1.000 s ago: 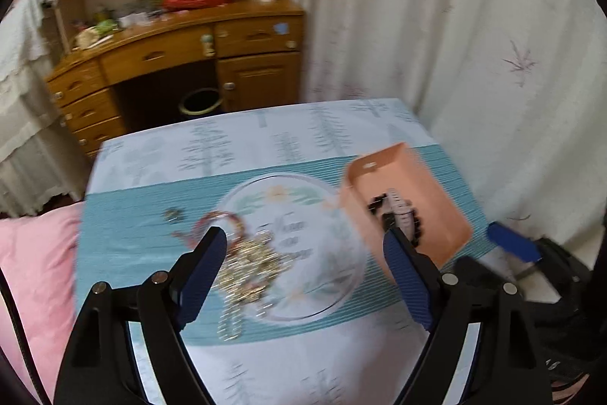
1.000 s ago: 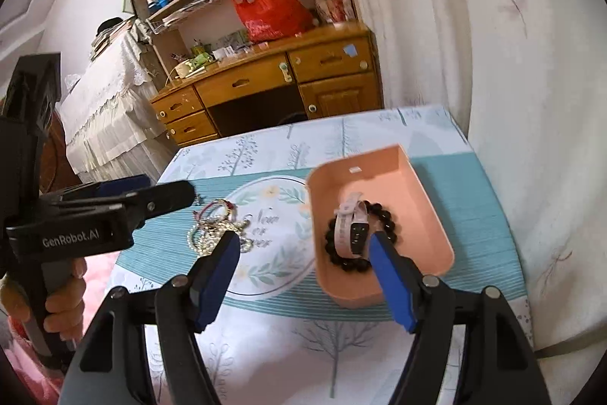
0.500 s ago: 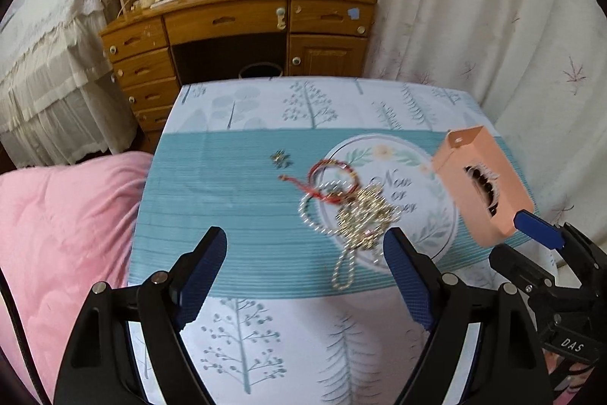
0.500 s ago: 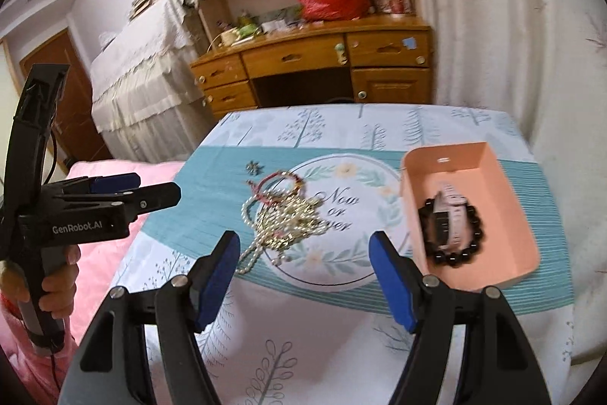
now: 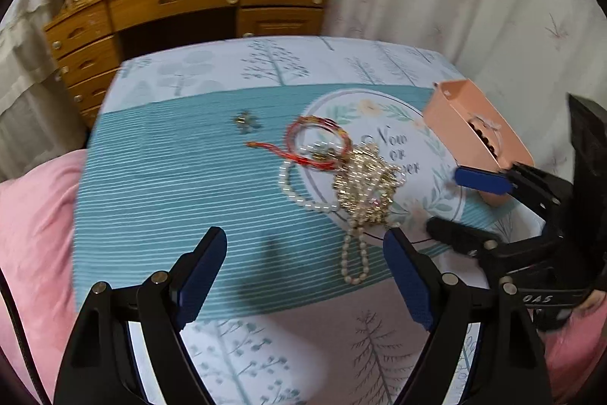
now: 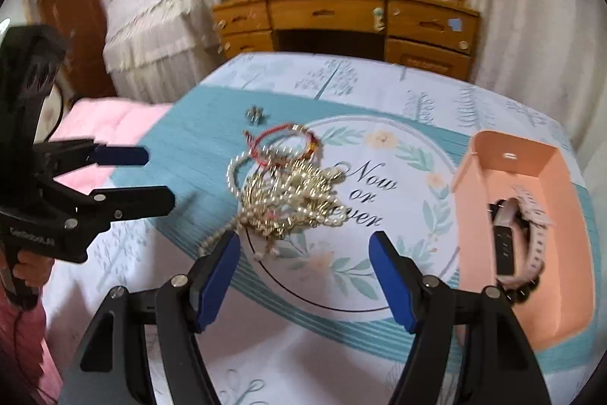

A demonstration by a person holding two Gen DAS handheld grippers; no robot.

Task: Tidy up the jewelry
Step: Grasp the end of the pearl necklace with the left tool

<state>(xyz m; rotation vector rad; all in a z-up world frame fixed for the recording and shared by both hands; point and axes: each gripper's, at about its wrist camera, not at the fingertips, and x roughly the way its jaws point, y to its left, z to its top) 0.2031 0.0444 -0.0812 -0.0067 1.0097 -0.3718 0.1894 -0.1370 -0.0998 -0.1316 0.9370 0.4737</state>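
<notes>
Above the near part of the teal-and-white printed tablecloth (image 5: 159,185), in the left wrist view, the left gripper (image 5: 305,272) hangs with its blue-padded jaws spread wide, holding and touching nothing. Just beyond it lies the tangled heap of gold chains and pearl strands (image 5: 360,188), with a red cord bracelet (image 5: 316,145) resting on its far side and a small metal charm (image 5: 246,122) apart to the left. To the right, the right gripper (image 5: 463,204) reaches in, its jaws also parted and empty, in front of the peach plastic rectangular tray (image 5: 451,124), which stands near the cloth's right edge. A pink quilt (image 5: 34,238) borders the table on the left; the striped cloth between the left gripper and the heap is bare. In the right wrist view, the right gripper (image 6: 305,276) is open wide over the round printed emblem, grasping nothing, its left finger (image 6: 218,276) close to the near end of the jewellery heap (image 6: 288,200). The tray (image 6: 474,215) sits to the right, holding a black bead bracelet (image 6: 523,291) and a pale pink strap watch (image 6: 531,238). The left gripper (image 6: 151,173) enters from the left, parted, over the cloth's left edge. A wooden desk (image 6: 341,14) stands beyond the table's far edge.
</notes>
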